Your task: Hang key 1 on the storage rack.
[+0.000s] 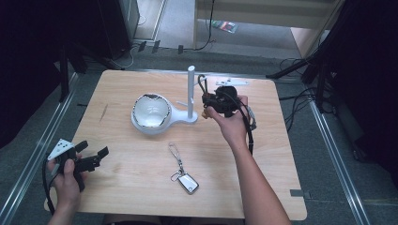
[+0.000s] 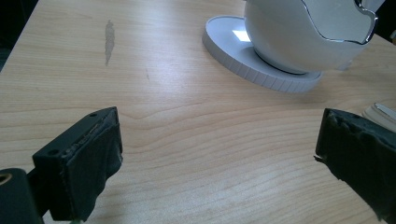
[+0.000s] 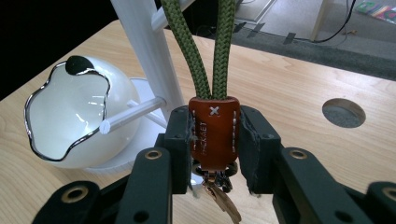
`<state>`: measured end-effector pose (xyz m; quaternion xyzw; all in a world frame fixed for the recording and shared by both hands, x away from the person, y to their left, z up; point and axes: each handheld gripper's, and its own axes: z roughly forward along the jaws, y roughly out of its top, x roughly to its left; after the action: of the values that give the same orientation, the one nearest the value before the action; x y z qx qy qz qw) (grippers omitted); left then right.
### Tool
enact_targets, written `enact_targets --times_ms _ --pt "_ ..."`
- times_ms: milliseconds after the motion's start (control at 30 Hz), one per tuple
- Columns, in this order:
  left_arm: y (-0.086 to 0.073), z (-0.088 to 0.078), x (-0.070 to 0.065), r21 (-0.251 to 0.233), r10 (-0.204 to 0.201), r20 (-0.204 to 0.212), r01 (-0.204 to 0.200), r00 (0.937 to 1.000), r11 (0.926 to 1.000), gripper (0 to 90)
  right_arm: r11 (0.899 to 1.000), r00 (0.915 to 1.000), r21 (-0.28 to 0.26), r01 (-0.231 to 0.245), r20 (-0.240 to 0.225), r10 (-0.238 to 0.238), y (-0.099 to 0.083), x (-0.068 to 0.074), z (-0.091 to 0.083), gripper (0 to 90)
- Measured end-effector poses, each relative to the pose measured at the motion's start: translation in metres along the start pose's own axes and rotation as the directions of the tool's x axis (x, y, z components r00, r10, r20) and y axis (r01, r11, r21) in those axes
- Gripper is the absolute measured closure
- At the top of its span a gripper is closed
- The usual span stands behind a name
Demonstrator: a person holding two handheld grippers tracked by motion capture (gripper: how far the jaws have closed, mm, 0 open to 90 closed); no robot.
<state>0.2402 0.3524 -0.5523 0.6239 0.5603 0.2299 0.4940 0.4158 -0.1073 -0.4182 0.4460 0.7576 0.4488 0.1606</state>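
**Right jaws clamped on the leather tab, left jaws wide and empty**

Your right gripper (image 3: 215, 140) has its two black pads pressed against the sides of the brown leather tab (image 3: 214, 133), so the jaws stand only partly closed, as wide as the tab. From the tab a green cord loop (image 3: 198, 46) runs straight up, and a copper-coloured key (image 3: 223, 198) hangs under it between the jaws. You hold this keychain up off the table (image 1: 141, 178), just beside the white post (image 1: 191, 91) of the stand; a short white peg (image 3: 133, 114) sticks out from the post near your left pad. At the stand's other end sits the white bowl (image 1: 150, 112) with its wavy chrome rim.

Your left gripper (image 1: 91, 157) hovers at the near left corner of the table, jaws spread wide with nothing between them but bare wood.

A second keychain (image 1: 184, 176), silver fob and clip, lies flat on the table between your hands, well apart from both grippers.
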Motion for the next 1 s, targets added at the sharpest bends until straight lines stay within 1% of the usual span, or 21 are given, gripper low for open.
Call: enact_targets --times_ms 233,400,667,800,833,900,1000 --pt "0.000 0.000 0.000 0.000 -0.001 -0.001 0.001 1.0000 1.0000 1.1 1.000 0.9999 0.019 0.011 0.003 -0.011 -0.004 0.002 0.000 67.0" --pt "0.000 0.000 0.000 0.002 -0.001 -0.003 0.001 1.0000 1.0000 1.1 1.000 0.9998 0.011 0.017 -0.008 -0.017 -0.003 0.004 -0.002 64.2" --pt "0.000 0.000 0.000 0.001 -0.001 -0.004 0.001 1.0000 1.0000 1.1 0.999 0.9990 0.025 0.043 0.012 -0.043 -0.010 0.007 -0.005 63.2" --pt "0.000 0.000 0.000 0.002 0.001 -0.004 -0.001 1.0000 1.0000 1.1 0.998 0.9980 0.039 0.057 0.025 -0.058 -0.013 0.010 -0.008 62.2" --pt "0.000 0.000 0.000 0.002 0.002 -0.005 -0.002 1.0000 1.0000 1.1 0.997 0.9971 0.046 0.067 0.032 -0.069 -0.014 0.013 -0.009 61.4" --pt "0.000 0.000 0.000 0.003 0.002 -0.005 -0.002 1.0000 1.0000 1.1 0.996 0.9963 0.053 0.077 0.033 -0.079 -0.014 0.015 -0.010 61.1" --pt "0.000 0.000 0.000 0.001 0.002 -0.005 -0.002 1.0000 1.0000 1.1 0.992 0.9934 0.067 0.106 0.037 -0.109 -0.015 0.019 -0.012 59.9"
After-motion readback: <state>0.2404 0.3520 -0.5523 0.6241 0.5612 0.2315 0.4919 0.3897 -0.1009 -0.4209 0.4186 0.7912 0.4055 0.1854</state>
